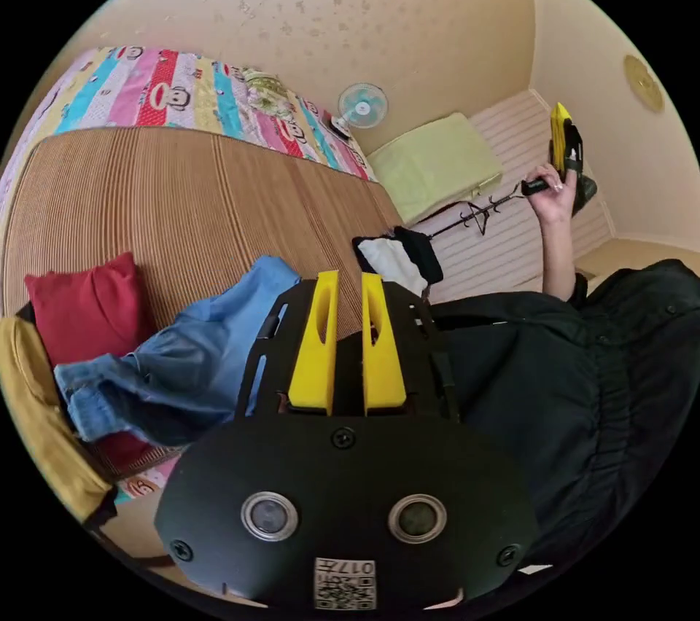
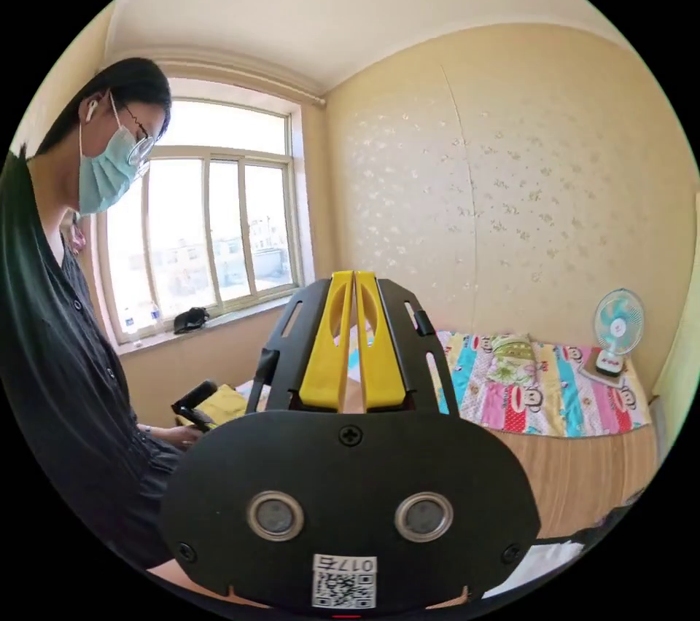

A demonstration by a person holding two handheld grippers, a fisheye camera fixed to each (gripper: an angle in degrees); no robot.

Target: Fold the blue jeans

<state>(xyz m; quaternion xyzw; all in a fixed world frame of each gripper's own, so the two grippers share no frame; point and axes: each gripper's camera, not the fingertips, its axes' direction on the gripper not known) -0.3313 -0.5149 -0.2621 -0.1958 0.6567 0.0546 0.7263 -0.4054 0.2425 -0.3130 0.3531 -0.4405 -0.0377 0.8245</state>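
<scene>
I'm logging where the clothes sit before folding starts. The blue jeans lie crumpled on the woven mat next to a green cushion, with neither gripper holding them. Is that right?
Not quite: the cushion is red, not green, as the left gripper view shows. The blue jeans do lie crumpled on the woven mat beside it, and neither gripper holds them.

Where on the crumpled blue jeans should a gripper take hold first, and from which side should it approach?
Grip the blue jeans at the free end that reaches across the woven mat near the left gripper. That end lies loose and raised in folds, while the other end is bunched against the red cushion. Come in from the open mat side, jaws low, probably pinching one fold.
</scene>
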